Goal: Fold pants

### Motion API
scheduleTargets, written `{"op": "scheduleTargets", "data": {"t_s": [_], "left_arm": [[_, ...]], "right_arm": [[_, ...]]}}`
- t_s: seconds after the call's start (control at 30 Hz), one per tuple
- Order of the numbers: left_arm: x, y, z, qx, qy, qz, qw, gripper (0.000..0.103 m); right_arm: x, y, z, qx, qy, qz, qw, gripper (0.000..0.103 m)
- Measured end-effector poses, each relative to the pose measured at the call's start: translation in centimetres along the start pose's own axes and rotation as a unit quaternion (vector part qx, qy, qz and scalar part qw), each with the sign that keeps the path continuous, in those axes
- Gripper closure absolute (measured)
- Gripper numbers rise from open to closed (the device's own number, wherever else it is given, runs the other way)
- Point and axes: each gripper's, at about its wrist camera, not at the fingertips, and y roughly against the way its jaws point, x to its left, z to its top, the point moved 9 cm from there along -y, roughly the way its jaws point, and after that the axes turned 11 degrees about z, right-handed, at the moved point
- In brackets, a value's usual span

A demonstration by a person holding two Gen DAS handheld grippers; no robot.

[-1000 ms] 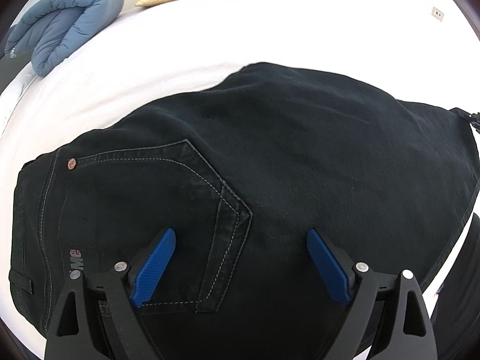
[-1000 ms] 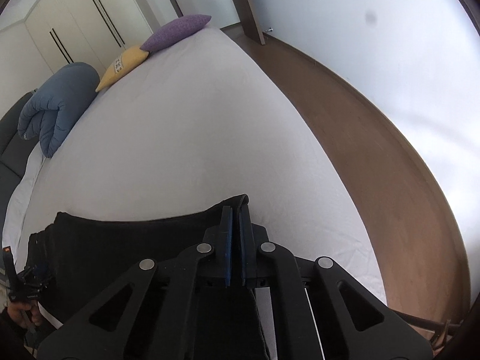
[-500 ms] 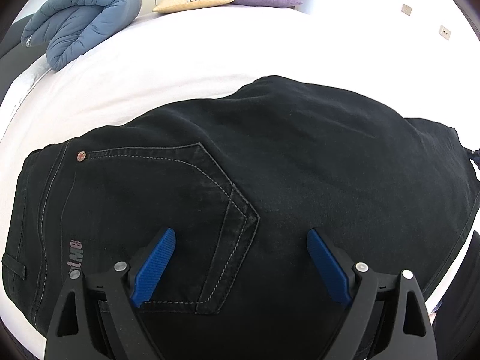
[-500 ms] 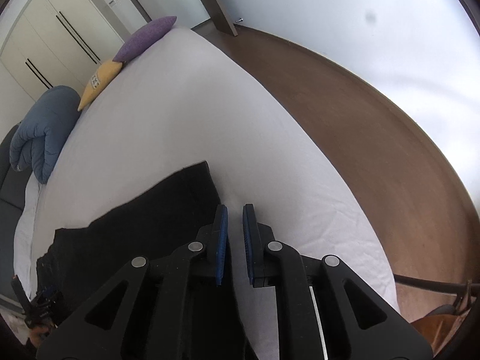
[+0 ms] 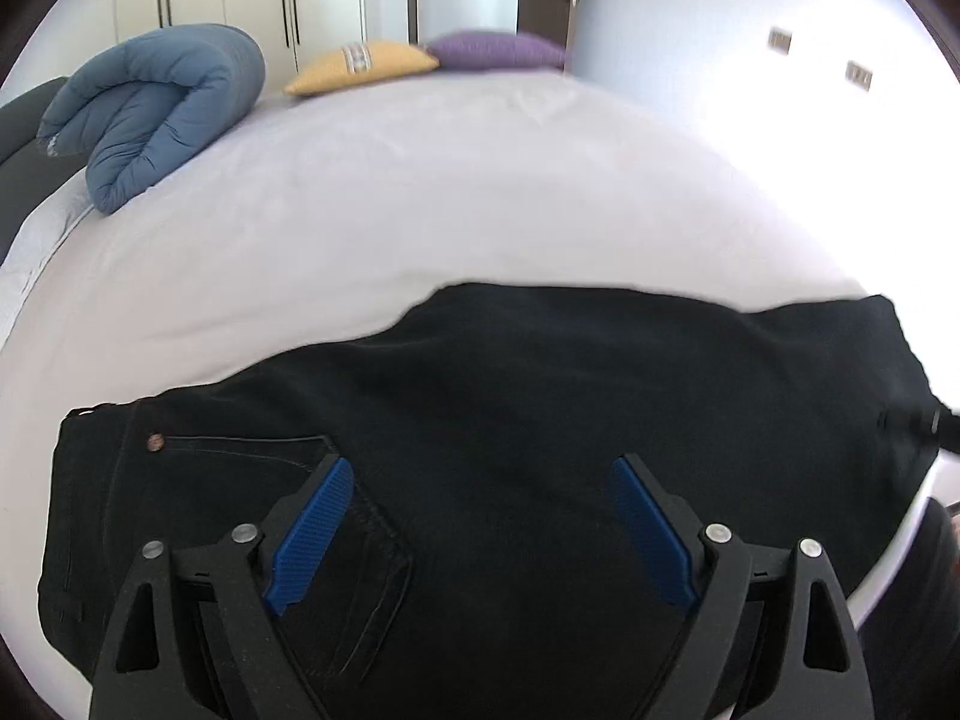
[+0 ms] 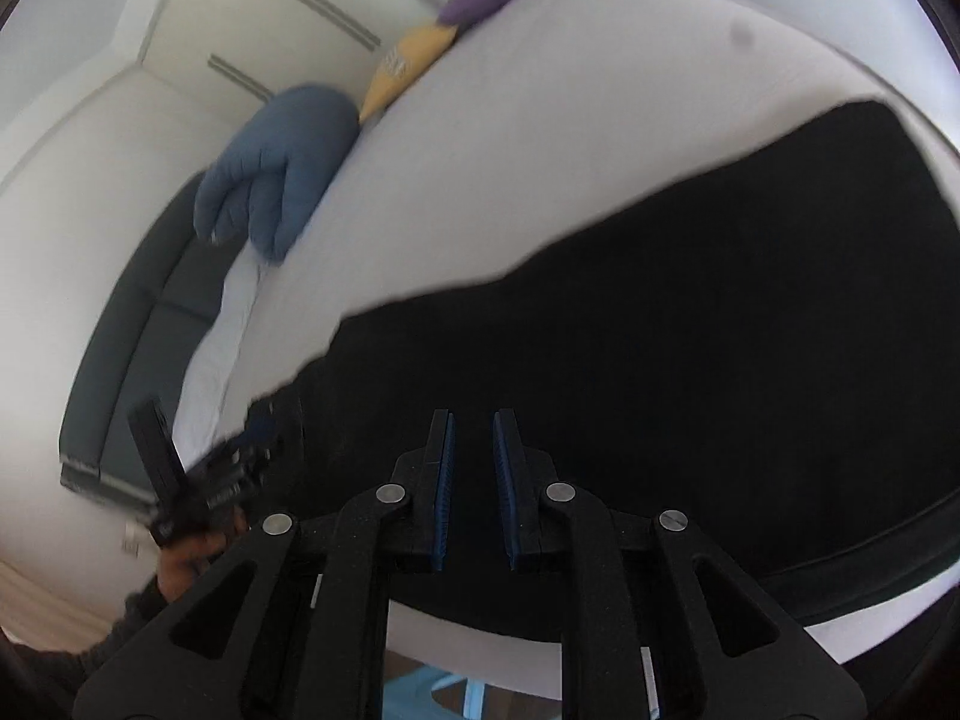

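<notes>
The black pants (image 5: 510, 408) lie folded flat on the white bed (image 5: 420, 198), back pocket and copper rivet at the left. My left gripper (image 5: 480, 528) is open and empty just above the pants near the pocket. In the right wrist view the pants (image 6: 690, 324) fill the right and middle. My right gripper (image 6: 471, 480) is partly open, its blue pads a small gap apart, holding nothing, above the pants' near edge. The left gripper (image 6: 252, 444) shows blurred at the left there.
A rolled blue duvet (image 5: 156, 114) lies at the far left of the bed, with a yellow pillow (image 5: 360, 66) and a purple pillow (image 5: 492, 51) at the head. White wardrobes stand behind. A dark sofa (image 6: 138, 348) runs along the bed's left side.
My right gripper let go of the pants' edge, opened slightly and swung back over the pants. My left gripper stayed open and tilted up, so more of the bed shows.
</notes>
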Motion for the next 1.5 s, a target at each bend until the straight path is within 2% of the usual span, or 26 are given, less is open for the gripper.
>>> {"op": "scheduleTargets", "data": {"t_s": [0.03,0.07,0.1,0.17,0.23,0.3,0.33,0.43,0.47,0.53,0.6,0.67,0.73,0.87,0.97,1.0,1.03,1.07,1.1,1.13,1.2,1.23,1.33,1.37,1.47,1.5], "left_arm": [[-0.2,-1.1,-0.4,0.019,-0.008,0.008,0.9998,0.019],[-0.4,-2.3,-1.0,0.043,-0.016,0.011,0.9989,0.027],[-0.4,-3.1,-1.5,0.057,-0.018,0.015,0.9981,0.03],[-0.1,-3.3,-1.9,0.057,-0.014,0.009,0.9982,0.03],[0.0,-3.2,-1.8,0.06,-0.018,0.013,0.998,0.03],[-0.1,-3.2,-1.5,0.061,-0.021,0.015,0.9978,0.03],[-0.1,-3.3,-1.6,0.061,-0.021,0.016,0.9978,0.03],[0.0,-3.2,-1.6,0.059,-0.021,0.02,0.9979,0.03],[0.0,-3.3,-1.7,0.058,-0.02,0.02,0.9979,0.03],[-0.1,-3.4,-1.5,0.057,-0.017,0.02,0.998,0.03],[-0.1,-3.5,-1.5,0.057,-0.015,0.018,0.9981,0.03],[0.0,-3.6,-1.4,0.057,-0.015,0.017,0.9981,0.03],[-0.1,-3.3,-1.7,0.057,-0.014,0.016,0.9981,0.03],[0.2,-3.4,-1.7,0.058,-0.013,0.014,0.9981,0.029],[0.6,-3.7,-1.9,0.058,-0.013,0.012,0.9982,0.029],[0.7,-3.7,-1.9,0.057,-0.013,0.012,0.9982,0.029],[0.7,-3.7,-1.9,0.057,-0.013,0.011,0.9982,0.029],[0.8,-3.7,-1.9,0.056,-0.012,0.011,0.9983,0.029],[0.9,-3.8,-2.0,0.056,-0.012,0.011,0.9983,0.029],[0.9,-3.8,-1.9,0.055,-0.012,0.011,0.9983,0.029],[0.9,-3.8,-2.0,0.055,-0.012,0.011,0.9984,0.029],[0.9,-3.7,-2.1,0.055,-0.012,0.011,0.9984,0.029],[0.9,-3.7,-2.0,0.054,-0.012,0.011,0.9984,0.029],[1.0,-3.6,-2.1,0.054,-0.011,0.011,0.9984,0.029],[0.8,-3.4,-1.9,0.055,-0.01,0.015,0.9983,0.031],[1.0,-3.1,-1.6,0.057,-0.01,0.02,0.9981,0.037]], "right_arm": [[-1.2,-1.7,-1.1,0.019,-0.013,-0.007,1.0,0.089],[-3.0,-2.4,-1.9,0.03,-0.026,-0.03,0.999,0.097],[-4.4,-2.4,-2.0,0.027,-0.037,-0.041,0.998,0.103],[-7.2,0.0,-1.1,-0.023,-0.072,-0.027,0.997,0.103],[-10.2,4.3,-0.8,-0.075,-0.088,-0.07,0.991,0.103],[-13.3,8.8,-0.6,-0.127,-0.13,-0.095,0.979,0.103],[-14.8,11.5,-0.2,-0.161,-0.155,-0.119,0.967,0.103],[-14.6,15.7,1.5,-0.202,-0.138,-0.24,0.939,0.1],[-13.5,16.1,2.0,-0.213,-0.13,-0.261,0.933,0.1],[-9.9,13.0,3.6,-0.209,-0.109,-0.205,0.95,0.1],[-5.8,8.0,4.4,-0.17,-0.062,-0.154,0.971,0.1],[-1.6,0.9,4.4,-0.107,-0.019,-0.09,0.99,0.1],[0.8,-5.0,3.9,-0.055,-0.007,-0.052,0.997,0.1],[3.5,-15.4,3.9,0.026,0.02,-0.012,0.999,0.1],[0.9,-19.6,3.5,0.065,-0.002,-0.031,0.997,0.101],[-0.7,-19.6,3.7,0.058,-0.005,-0.04,0.998,0.103],[-1.4,-20.2,4.0,0.051,-0.016,-0.02,0.998,0.103],[-2.9,-19.1,4.7,0.033,-0.039,-0.01,0.999,0.103],[-4.4,-17.9,5.0,0.012,-0.048,-0.022,0.999,0.103],[-6.5,-14.0,3.8,-0.012,-0.056,-0.037,0.998,0.103],[-10.2,-9.6,5.0,-0.064,-0.085,-0.065,0.992,0.103],[-10.3,-8.4,5.1,-0.086,-0.099,-0.071,0.989,0.103],[-15.4,-0.6,6.2,-0.17,-0.149,-0.106,0.968,0.103],[-16.5,2.2,6.4,-0.199,-0.164,-0.141,0.956,0.103],[-16.1,6.1,6.9,-0.237,-0.167,-0.222,0.931,0.102],[-14.6,5.6,7.3,-0.238,-0.149,-0.22,0.934,0.096]]}}
